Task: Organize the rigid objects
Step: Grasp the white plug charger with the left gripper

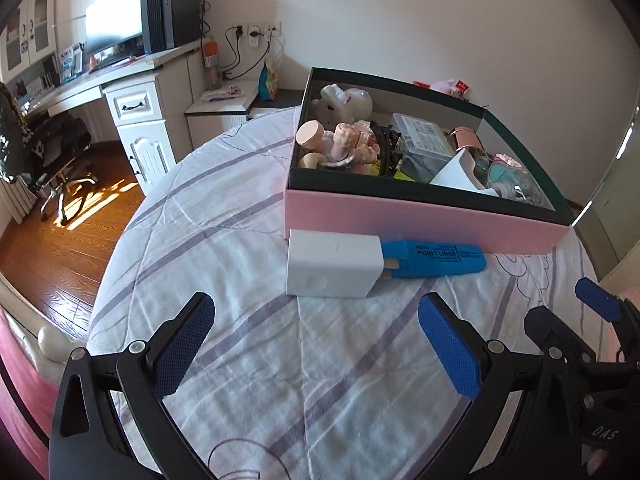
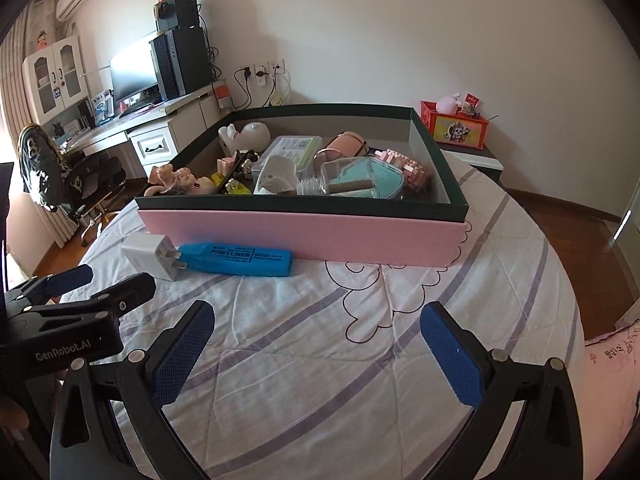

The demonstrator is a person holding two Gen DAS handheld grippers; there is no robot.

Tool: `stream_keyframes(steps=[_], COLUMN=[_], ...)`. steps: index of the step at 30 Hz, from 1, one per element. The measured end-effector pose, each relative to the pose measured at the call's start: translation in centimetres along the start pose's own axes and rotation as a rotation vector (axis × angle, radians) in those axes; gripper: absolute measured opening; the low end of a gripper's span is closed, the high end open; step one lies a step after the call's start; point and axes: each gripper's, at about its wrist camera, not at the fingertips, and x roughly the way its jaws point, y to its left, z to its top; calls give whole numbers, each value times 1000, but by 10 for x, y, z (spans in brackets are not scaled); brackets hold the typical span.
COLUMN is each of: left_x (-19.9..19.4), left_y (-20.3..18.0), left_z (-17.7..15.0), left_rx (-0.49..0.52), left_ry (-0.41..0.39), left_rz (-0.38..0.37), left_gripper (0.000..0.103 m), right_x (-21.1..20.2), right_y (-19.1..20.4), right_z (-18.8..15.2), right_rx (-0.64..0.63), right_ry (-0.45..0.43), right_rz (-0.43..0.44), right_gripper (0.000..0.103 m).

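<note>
A white plug adapter [image 1: 330, 264] and a blue highlighter pen [image 1: 436, 258] lie on the bed quilt, just in front of a pink box [image 1: 420, 220] with a dark rim, which holds several small toys and containers. My left gripper [image 1: 316, 344] is open and empty, a little short of the adapter. My right gripper [image 2: 316, 344] is open and empty, farther back; the adapter [image 2: 150, 257], pen [image 2: 236, 259] and box [image 2: 300, 236] show ahead of it. The left gripper's fingers [image 2: 68, 280] show at the left edge of the right wrist view.
The bed has a white quilt with purple stripes [image 2: 360, 340]. A desk with a monitor [image 1: 116, 24] and an office chair [image 1: 60, 152] stand to the left over a wood floor. A red box [image 2: 456, 124] sits on a nightstand behind the bed.
</note>
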Motion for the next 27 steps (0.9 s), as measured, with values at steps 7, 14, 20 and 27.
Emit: stream_keyframes(steps=[7,14,20,27], left_x=[25,26,16,2], left_y=[-5,-14,-9,8], left_z=[15,14,8,-7], left_rx=[38,93,96,77], left_ry=[13,-4,-29,-30], left_rz=[35,-38,-31,-36], left_gripper=[102,68,54,52], right_x=[16,22,21,22], right_y=[-3,-1,2,15], right_z=[7,8,7,9], right_rx=[1,1,-1,-17], right_ry=[25,39,43,47], right_rz=[-4,-5,-11,-12], right_gripper=[103,103,103,103])
